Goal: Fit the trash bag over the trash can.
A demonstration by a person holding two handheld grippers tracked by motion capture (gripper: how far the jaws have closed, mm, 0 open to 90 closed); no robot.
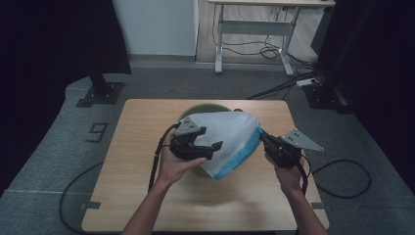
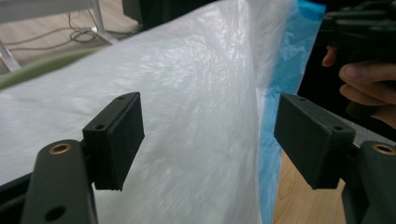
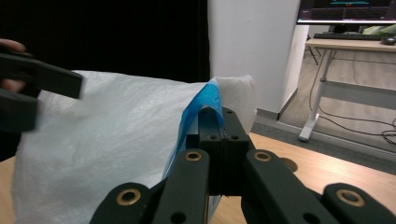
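Above the wooden table (image 1: pixel 147 196), the white bag (image 1: pixel 227 139) hangs over a green bowl (image 1: pixel 205 106). Right gripper (image 3: pixel 219 140) pinches its blue edge (image 3: pixel 196 109); left gripper (image 2: pixel 208 140) stands open beside it. Grey carpet (image 1: pixel 49 147) surrounds.

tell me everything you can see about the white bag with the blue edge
The white bag looks like thin, crinkly, translucent plastic with a blue strip along one edge. It is held up above the wooden table, spread over a green bowl. The right tongs are shut on its blue edge; the left tongs stand open against its white face.
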